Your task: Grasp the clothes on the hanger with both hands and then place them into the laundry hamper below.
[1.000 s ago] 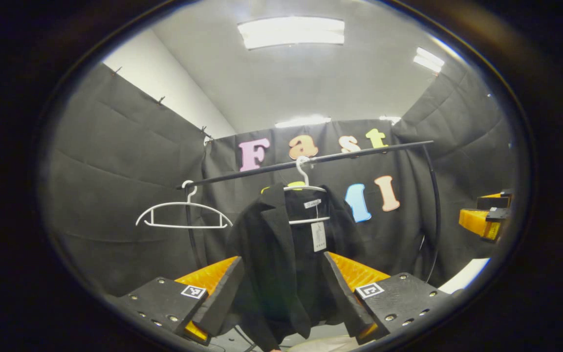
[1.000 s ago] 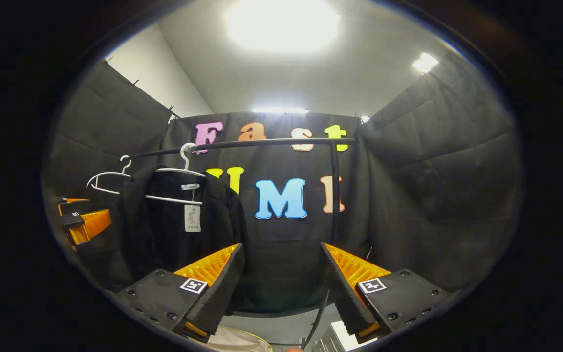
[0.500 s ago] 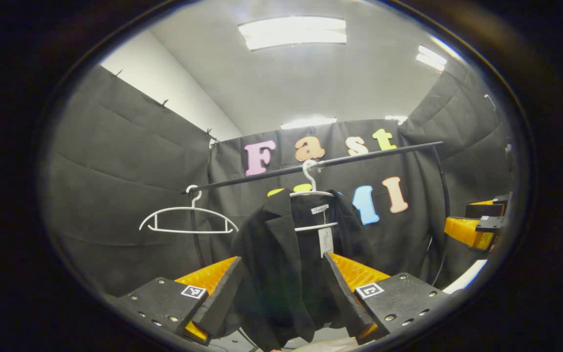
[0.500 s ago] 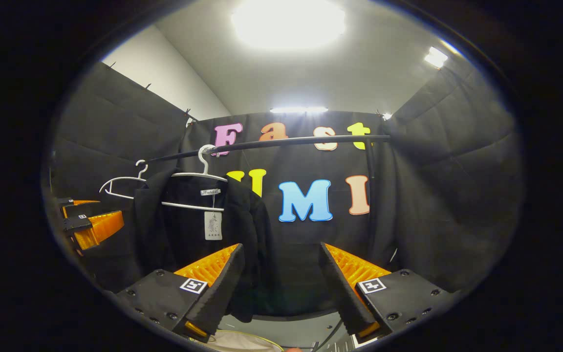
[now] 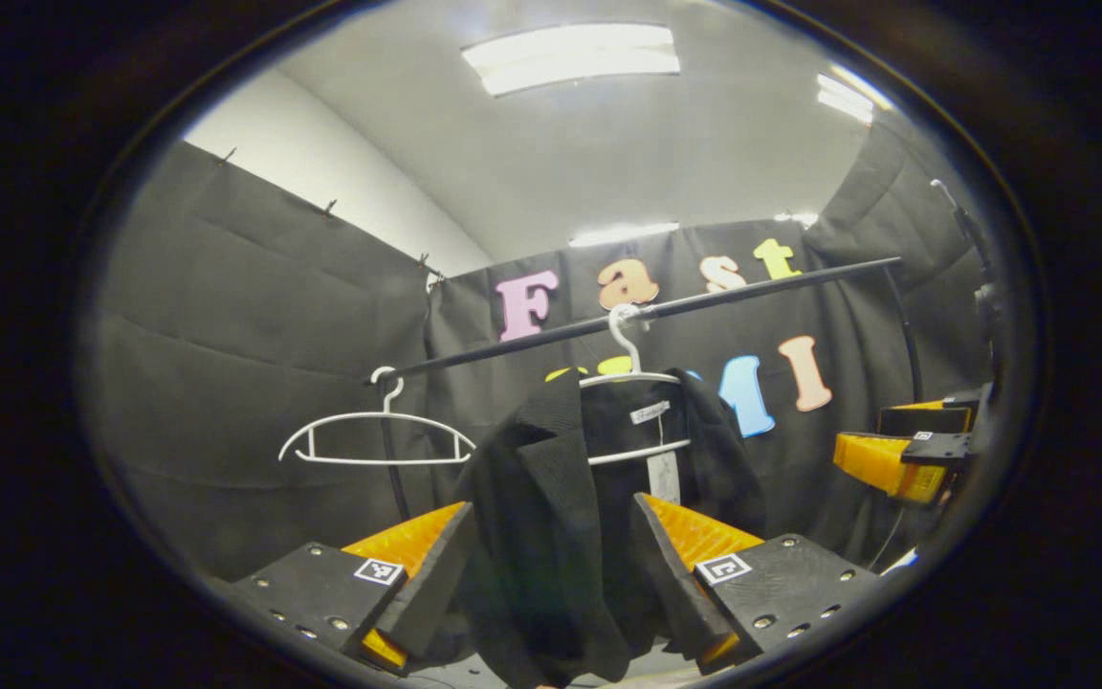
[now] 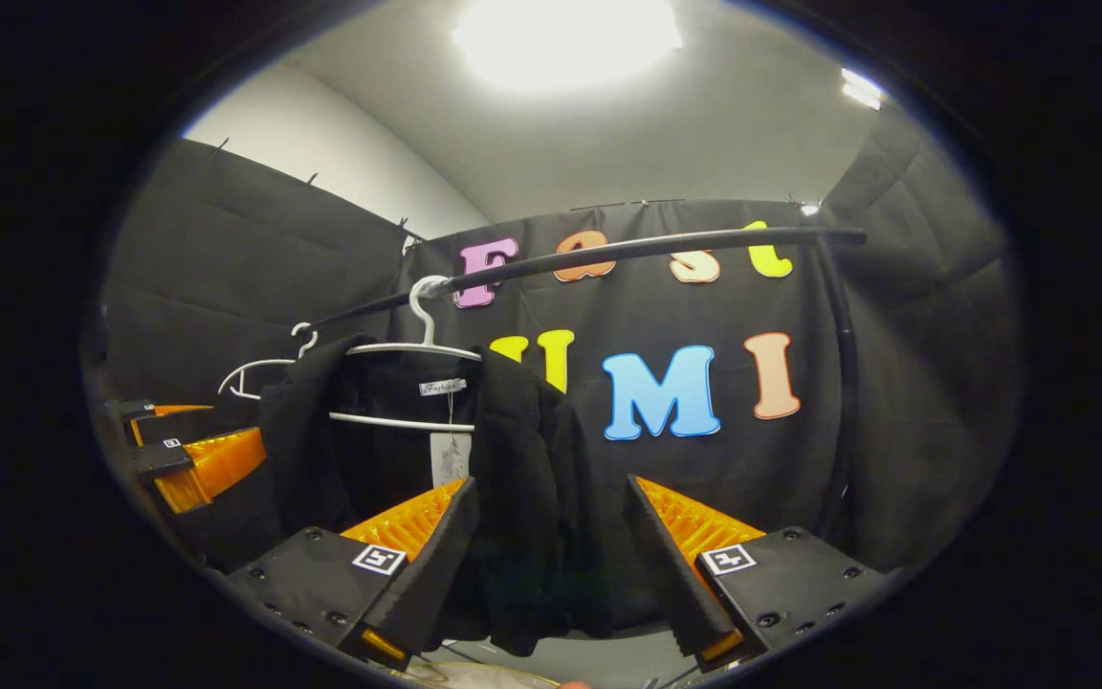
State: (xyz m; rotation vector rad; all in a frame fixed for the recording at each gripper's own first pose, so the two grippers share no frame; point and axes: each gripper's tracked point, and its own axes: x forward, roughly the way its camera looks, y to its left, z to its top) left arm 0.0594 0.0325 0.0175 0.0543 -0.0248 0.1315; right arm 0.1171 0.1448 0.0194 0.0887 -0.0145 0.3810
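on the rail (image 5: pixel 647 309), a black jacket (image 5: pixel 551 536) hangs at 12 o'clock of the wide-open left gripper (image 5: pixel 551 584) and right gripper (image 6: pixel 551 574).

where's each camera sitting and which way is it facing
Left gripper view: rides the left tool, looking forward and upward at the jacket on its hanger; own fingers at the bottom, the right tool at the right edge.
Right gripper view: rides the right tool, facing the jacket's right side and the rail; the left tool at the left edge.
Shared: jacket, both hangers, rail, each other's tool.
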